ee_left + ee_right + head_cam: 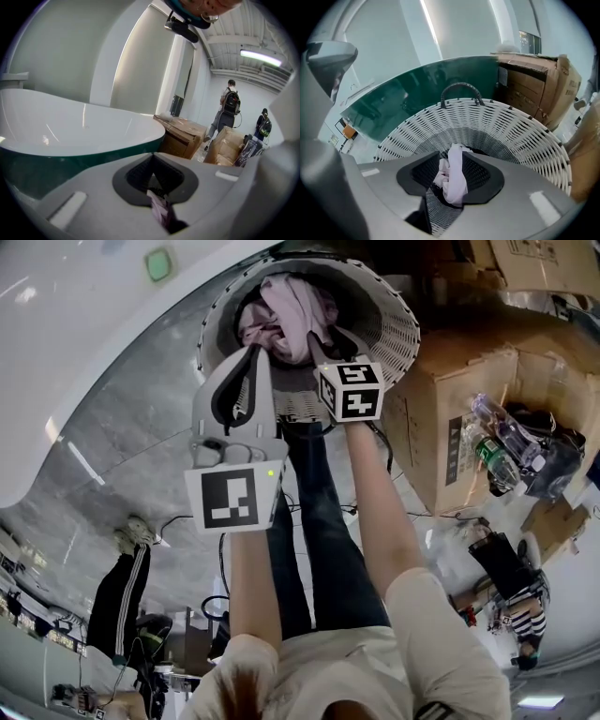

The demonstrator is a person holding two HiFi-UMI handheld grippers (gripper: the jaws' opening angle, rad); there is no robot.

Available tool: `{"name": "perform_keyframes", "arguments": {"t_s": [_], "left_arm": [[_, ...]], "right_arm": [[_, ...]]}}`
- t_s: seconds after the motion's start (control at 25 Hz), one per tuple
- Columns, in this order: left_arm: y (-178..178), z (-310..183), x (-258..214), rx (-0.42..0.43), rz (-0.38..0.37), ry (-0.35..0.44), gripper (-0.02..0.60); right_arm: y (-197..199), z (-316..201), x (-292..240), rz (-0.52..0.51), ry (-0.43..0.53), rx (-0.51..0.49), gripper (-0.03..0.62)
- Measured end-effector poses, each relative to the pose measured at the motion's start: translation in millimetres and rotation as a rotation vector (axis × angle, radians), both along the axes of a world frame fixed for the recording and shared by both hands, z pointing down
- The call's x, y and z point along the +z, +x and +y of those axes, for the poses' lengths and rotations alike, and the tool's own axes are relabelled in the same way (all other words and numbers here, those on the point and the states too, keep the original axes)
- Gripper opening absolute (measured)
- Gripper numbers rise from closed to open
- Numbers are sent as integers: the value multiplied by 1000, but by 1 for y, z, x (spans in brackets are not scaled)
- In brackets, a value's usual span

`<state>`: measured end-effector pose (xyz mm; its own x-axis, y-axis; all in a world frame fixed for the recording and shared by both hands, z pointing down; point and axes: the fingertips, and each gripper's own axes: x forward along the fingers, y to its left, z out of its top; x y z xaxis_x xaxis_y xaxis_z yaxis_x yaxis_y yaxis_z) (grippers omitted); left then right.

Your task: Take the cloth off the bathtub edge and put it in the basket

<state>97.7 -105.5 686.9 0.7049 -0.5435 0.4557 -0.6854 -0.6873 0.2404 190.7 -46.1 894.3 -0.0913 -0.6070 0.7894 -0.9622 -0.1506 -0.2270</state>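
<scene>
Pink cloth [295, 310] sits bunched inside the white woven basket [398, 329] at the far end of my reach, well apart from the bathtub [75, 362] that curves away on the left. So I judge the carry done and the step in hand to be the release. Both claws reach over the near rim into the basket. In its own view the left gripper [152, 176] has its jaws drawn together, with a thin strip of the cloth [159, 211] pinched low between them; from the head view that left gripper [255, 354] meets the near left side of the bundle. The right gripper [453, 157] shows a narrow gap that a fold of the cloth [454, 180] fills from pad to pad, so I read it as holding that fold, though lightly, with the basket [511, 131] wall rising just beyond. From above, the right gripper [333, 341] sits at the bundle's near right side. What the next move calls for, as I see it, is spreading both pairs of jaws wide enough for the fabric to slip free. Then I draw each claw straight back towards me, watching that no fold snags on a pad and trails out over the rim.
</scene>
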Motion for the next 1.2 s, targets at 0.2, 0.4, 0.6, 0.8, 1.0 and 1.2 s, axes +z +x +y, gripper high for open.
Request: {"name": "perform_keyframes", "arguments": {"t_s": [0.2, 0.4, 0.6, 0.8, 1.0, 1.2], "left_arm": [[-5, 1, -1, -2, 4, -1, 43], [-7, -2, -6, -2, 7, 12, 43], [-8, -5, -8, -1, 12, 14, 43], [-8, -6, -13, 4, 13, 18, 43], [-4, -9, -24, 14, 20, 36, 44], [0, -11, -40, 20, 29, 54, 44]], "right_arm": [[-2, 2, -3, 4, 2, 10, 124], [-4, -4, -11, 4, 28, 10, 123], [-2, -12, -21, 24, 54, 10, 117], [4, -13, -28, 52, 50, 26, 24], [9, -12, -39, 56, 55, 45, 5], [14, -13, -59, 62, 78, 60, -2]]}}
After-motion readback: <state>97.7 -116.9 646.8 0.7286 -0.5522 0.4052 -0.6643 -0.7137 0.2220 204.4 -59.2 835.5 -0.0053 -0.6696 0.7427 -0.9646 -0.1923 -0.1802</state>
